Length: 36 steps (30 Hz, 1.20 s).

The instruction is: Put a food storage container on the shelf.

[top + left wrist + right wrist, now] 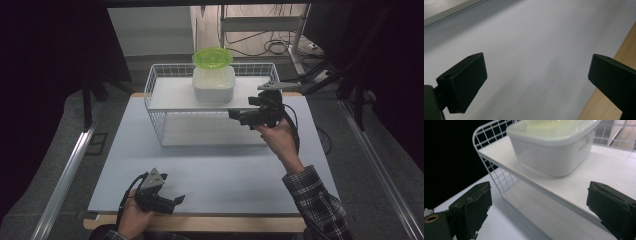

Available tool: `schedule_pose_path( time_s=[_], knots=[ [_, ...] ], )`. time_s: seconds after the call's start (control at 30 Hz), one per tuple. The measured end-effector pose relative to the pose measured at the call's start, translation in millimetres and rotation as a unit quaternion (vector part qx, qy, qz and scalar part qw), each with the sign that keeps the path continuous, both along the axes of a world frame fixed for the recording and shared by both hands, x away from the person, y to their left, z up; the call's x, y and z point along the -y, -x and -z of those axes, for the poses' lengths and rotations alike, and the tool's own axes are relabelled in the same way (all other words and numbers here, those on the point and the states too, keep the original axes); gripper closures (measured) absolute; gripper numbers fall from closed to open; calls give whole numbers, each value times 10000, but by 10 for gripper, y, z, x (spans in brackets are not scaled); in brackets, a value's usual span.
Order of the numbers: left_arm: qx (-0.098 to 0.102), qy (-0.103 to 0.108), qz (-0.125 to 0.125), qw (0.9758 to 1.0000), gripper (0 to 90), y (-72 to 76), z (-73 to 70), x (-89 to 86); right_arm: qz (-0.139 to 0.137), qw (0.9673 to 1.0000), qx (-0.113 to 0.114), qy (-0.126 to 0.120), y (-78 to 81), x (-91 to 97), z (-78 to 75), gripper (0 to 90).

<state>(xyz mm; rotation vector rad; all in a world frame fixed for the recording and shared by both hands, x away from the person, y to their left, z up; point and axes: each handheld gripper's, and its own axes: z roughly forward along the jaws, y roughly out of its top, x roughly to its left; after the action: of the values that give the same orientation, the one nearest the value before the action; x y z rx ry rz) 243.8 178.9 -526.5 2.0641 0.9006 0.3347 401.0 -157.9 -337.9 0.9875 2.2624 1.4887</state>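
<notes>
So my right gripper is hovering just in front of the wire rack, at about the height of its upper shelf, jaws pointing toward the left side of the table. Jaws are spread wide with nothing between them. Straight ahead of it and a bit up sits the white container, square-ish with rounded corners, parked on the rack's top shelf and well clear of the pads. From the high view there's a green bowl stacked on top of that container. The lower shelf sits below and ahead of the jaws, bare.

My left gripper is low over the near edge of the white table mat, far from the rack, jaws apart too, nothing but mat between them.
</notes>
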Motion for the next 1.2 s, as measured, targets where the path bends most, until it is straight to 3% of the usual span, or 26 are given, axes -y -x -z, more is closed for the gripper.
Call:
schedule_pose_path(
  time_s=[0.27,0.63,0.7,1.03,1.2],
  knots=[
    [13,15,14,10000,17,5,-5,1,-95,9997,52,237,108,6,226,32],
    [13,16,42,10000,17,10,-5,8,-152,9997,63,172,256,79,526,22],
    [15,-4,49,10000,17,12,-5,10,-158,9995,96,271,267,88,553,22],
    [48,-21,75,10000,18,22,-15,8,-214,9995,141,193,412,183,685,24],
    [48,-21,77,10000,19,21,-17,4,-137,9994,83,308,474,201,749,2]
  ],
)
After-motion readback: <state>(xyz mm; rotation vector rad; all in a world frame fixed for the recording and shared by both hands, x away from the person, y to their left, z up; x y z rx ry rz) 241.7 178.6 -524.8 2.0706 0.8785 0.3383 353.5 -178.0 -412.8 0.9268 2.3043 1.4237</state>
